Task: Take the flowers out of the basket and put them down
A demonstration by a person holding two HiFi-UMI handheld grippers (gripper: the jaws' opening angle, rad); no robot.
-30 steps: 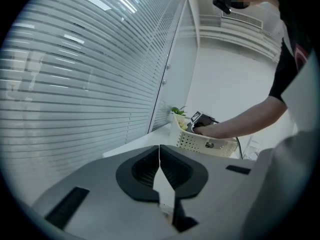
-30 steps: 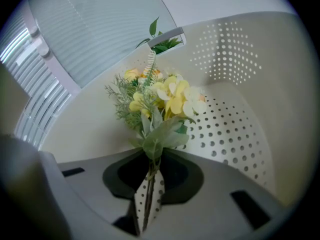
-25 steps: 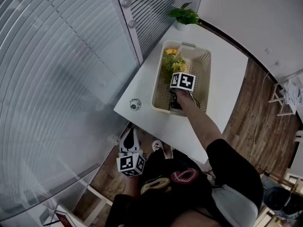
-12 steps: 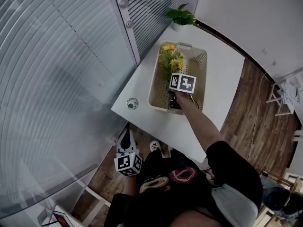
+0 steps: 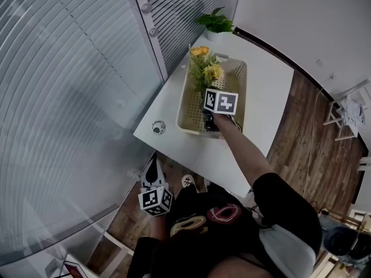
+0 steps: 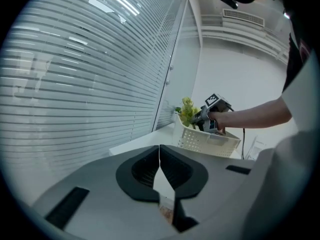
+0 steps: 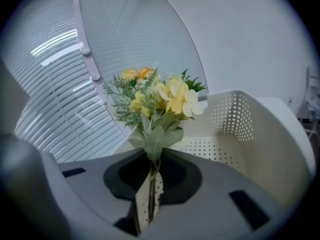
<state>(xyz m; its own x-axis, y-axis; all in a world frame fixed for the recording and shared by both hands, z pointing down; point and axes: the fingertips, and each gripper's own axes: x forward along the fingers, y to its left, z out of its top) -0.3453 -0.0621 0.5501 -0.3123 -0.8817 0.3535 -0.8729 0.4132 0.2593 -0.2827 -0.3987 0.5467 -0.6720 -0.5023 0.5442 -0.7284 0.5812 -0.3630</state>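
Your right gripper (image 7: 150, 191) pinches the stems of the yellow artificial flower bouquet (image 7: 160, 101), its blooms at 12 o'clock from the jaws, above the cream perforated plastic basket (image 7: 250, 134). Your left gripper (image 6: 160, 159) is pressed together, empty.

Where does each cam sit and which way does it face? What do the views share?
Head view: on the person's head, looking steeply down at the table; shows the left gripper, the right gripper, the right forearm and the torso.
Left gripper view: on the left gripper, off the table's edge, looking along shut, empty jaws toward the basket; shows the right forearm.
Right gripper view: on the right gripper, looking along jaws shut on the flowers, into the basket.
Shared: all three show flowers and basket.
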